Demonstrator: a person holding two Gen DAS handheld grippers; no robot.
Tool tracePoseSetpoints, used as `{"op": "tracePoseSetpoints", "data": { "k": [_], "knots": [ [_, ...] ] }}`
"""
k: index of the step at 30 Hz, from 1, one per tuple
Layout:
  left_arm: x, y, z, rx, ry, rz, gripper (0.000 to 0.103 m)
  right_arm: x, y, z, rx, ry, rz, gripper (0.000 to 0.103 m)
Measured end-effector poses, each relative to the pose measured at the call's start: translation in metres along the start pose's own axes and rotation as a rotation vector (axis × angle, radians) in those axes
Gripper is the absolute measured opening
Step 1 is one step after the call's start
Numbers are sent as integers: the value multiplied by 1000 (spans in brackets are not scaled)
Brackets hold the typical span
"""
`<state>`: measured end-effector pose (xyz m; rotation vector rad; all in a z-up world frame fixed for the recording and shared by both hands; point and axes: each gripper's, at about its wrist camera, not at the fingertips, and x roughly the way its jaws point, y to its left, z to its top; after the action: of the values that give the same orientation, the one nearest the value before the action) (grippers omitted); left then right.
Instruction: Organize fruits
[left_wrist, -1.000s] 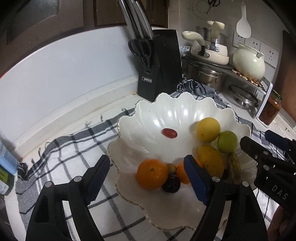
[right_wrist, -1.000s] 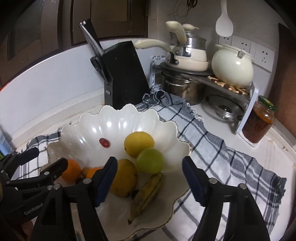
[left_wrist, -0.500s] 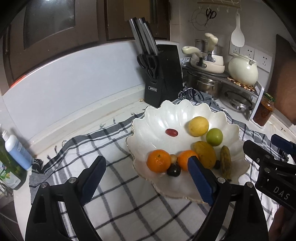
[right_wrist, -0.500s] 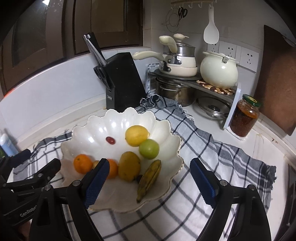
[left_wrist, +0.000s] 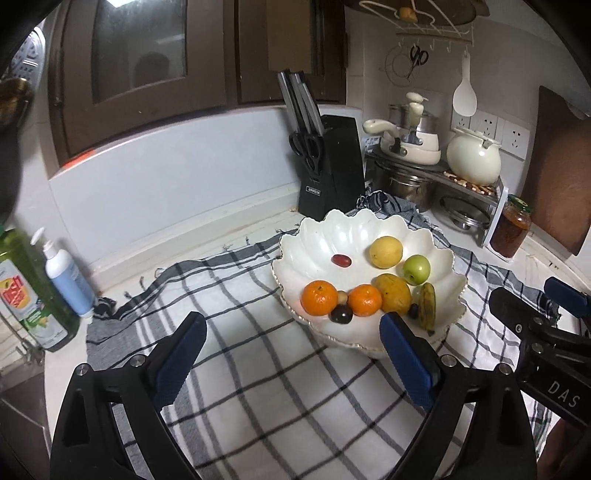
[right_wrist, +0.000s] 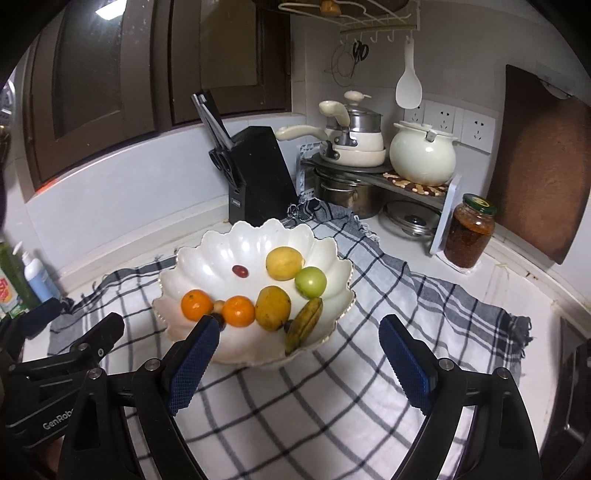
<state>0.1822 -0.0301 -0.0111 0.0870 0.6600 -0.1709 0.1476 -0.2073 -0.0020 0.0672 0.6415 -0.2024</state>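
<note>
A: Left gripper (left_wrist: 291, 354) jaws opening, nothing between the pads. Right gripper (right_wrist: 299, 354) jaws wide apart, empty too.

B: Fruit?

A: All in the white scalloped bowl (right_wrist: 236, 240) on the checked cloth (right_wrist: 295, 413): two oranges (left_wrist: 319, 297), mango (left_wrist: 393, 293), banana (left_wrist: 428, 306), green apple (left_wrist: 416, 268), lemon (left_wrist: 385, 252), red grape (left_wrist: 341, 260). Both grippers hang over the cloth, near side of the bowl.

B: Behind it?

A: Knife block (left_wrist: 332, 166).

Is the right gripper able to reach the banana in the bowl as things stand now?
Probably yes. The right gripper is open and empty, and the banana lies exposed at the near rim of the bowl, with only checked cloth before it.
</note>
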Motion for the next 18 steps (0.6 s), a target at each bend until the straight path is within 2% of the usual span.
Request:
{"op": "tracePoseSetpoints", "data": {
  "k": [18],
  "knots": [
    [-77, -9, -45, 15, -39, 7, 100, -75, -14, -45, 19, -32, 3, 89]
  ]
}}
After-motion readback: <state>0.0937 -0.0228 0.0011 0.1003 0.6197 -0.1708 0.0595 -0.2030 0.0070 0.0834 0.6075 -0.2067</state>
